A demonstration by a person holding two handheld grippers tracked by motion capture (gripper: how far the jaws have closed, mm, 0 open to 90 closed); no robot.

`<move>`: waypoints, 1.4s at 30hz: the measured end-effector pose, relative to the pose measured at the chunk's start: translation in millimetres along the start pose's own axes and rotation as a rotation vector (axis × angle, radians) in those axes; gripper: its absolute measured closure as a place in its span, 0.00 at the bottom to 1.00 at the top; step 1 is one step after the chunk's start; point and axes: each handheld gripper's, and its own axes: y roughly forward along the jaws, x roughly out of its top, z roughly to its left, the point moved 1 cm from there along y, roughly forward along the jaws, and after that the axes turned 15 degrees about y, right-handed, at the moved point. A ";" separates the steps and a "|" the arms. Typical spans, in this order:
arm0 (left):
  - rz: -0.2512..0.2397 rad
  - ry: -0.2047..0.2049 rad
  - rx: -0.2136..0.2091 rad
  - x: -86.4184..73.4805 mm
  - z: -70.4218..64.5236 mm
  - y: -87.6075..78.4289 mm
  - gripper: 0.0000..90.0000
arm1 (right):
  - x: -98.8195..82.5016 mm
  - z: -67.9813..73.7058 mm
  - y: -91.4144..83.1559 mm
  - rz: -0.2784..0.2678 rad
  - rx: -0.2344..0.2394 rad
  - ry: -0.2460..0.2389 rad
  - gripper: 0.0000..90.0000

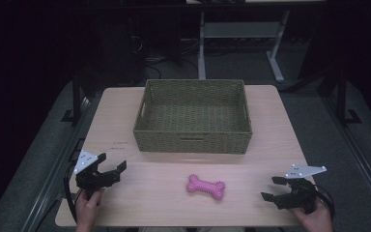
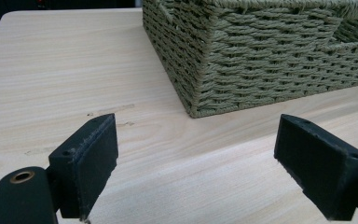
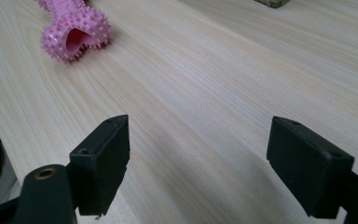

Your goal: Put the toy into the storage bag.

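A pink spiky bone-shaped toy (image 1: 206, 187) lies on the wooden table (image 1: 270, 125) near its front edge, midway between the two grippers. In the right gripper view one knobbed end of the toy (image 3: 74, 35) shows at the upper left, well ahead of the jaws. My left gripper (image 1: 111, 163) rests low at the table's front left, open, with nothing between its jaws (image 2: 196, 158). My right gripper (image 1: 273, 188) sits at the front right, pointing left toward the toy, open and empty (image 3: 198, 158). A woven green basket (image 1: 193, 141) stands behind the toy.
The basket's near corner (image 2: 193, 100) looms ahead of the left gripper in its own view. Bare tabletop lies to either side of the toy. Past the table's far edge the floor is dark, with a white desk frame (image 1: 275, 63).
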 end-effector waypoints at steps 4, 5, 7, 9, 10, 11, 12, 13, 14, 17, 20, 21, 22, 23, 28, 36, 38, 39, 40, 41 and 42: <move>-0.002 0.001 -0.001 -0.2 0.1 -0.9 0.14 | 2.3 3.4 0.5 0.002 0.001 -0.016 0.23; -0.005 -0.001 -0.001 -0.5 0.1 -1.1 0.14 | 3.1 5.0 0.9 0.002 0.001 -0.023 0.23; -0.001 -0.001 -0.007 -0.9 0.3 -1.0 0.14 | 4.8 8.8 2.0 0.010 0.002 -0.029 0.23; -0.005 0.001 -0.006 -0.7 0.3 -1.8 0.14 | 7.5 13.8 3.4 0.015 -0.004 -0.045 0.23; -0.010 -0.003 -0.009 -0.8 0.1 -1.7 0.14 | 9.0 15.4 4.2 0.014 -0.004 -0.056 0.23; -0.009 -0.003 -0.017 -1.2 0.3 -1.2 0.14 | 10.4 17.0 5.0 0.019 0.000 -0.056 0.23; -0.007 -0.007 -0.018 -1.2 0.1 -0.7 0.14 | 11.9 17.9 5.9 0.024 0.001 -0.062 0.22; -0.005 -0.007 -0.011 -1.1 -0.1 -0.5 0.14 | 13.3 19.2 6.8 0.033 0.002 -0.063 0.22; -0.007 -0.007 -0.010 -0.9 -0.5 -0.7 0.14 | 14.6 20.3 7.6 0.038 0.001 -0.071 0.22; -0.009 -0.009 -0.014 -0.8 -0.8 -0.8 0.14 | 18.3 23.1 9.2 0.054 0.004 -0.083 0.22; -0.009 -0.010 -0.015 -0.9 -0.9 -0.6 0.14 | 22.8 27.4 9.8 0.067 0.015 -0.101 0.22; -0.010 -0.010 -0.013 -0.9 -0.8 -0.6 0.14 | 23.6 28.3 10.0 0.068 0.014 -0.105 0.22; -0.009 -0.008 -0.012 -1.0 -0.5 -0.8 0.14 | 24.9 29.4 10.4 0.073 0.019 -0.113 0.22; -0.011 -0.009 -0.013 -1.2 -0.4 -0.8 0.14 | 25.9 31.2 10.7 0.078 0.022 -0.114 0.22; -0.011 -0.008 -0.012 -1.6 0.4 -2.3 0.14 | 30.1 37.6 10.9 0.090 0.031 -0.136 0.21; -0.007 -0.012 -0.011 -2.2 2.1 -0.6 0.14 | 37.5 45.6 15.5 0.128 0.043 -0.160 0.21; -0.008 -0.013 -0.011 -2.2 2.4 -0.3 0.14 | 39.6 46.8 16.7 0.131 0.047 -0.166 0.21; -0.008 -0.014 -0.010 -2.3 2.6 -0.1 0.14 | 41.8 48.3 17.9 0.134 0.047 -0.173 0.21; -0.006 -0.012 -0.010 -2.3 2.8 0.0 0.14 | 41.8 48.3 17.9 0.134 0.047 -0.173 0.21; -0.006 -0.012 -0.010 -2.3 2.9 0.1 0.14 | 42.7 49.2 18.4 0.137 0.051 -0.175 0.21; -0.005 -0.012 -0.009 -2.3 2.9 0.1 0.14 | 43.5 50.0 19.2 0.139 0.055 -0.177 0.21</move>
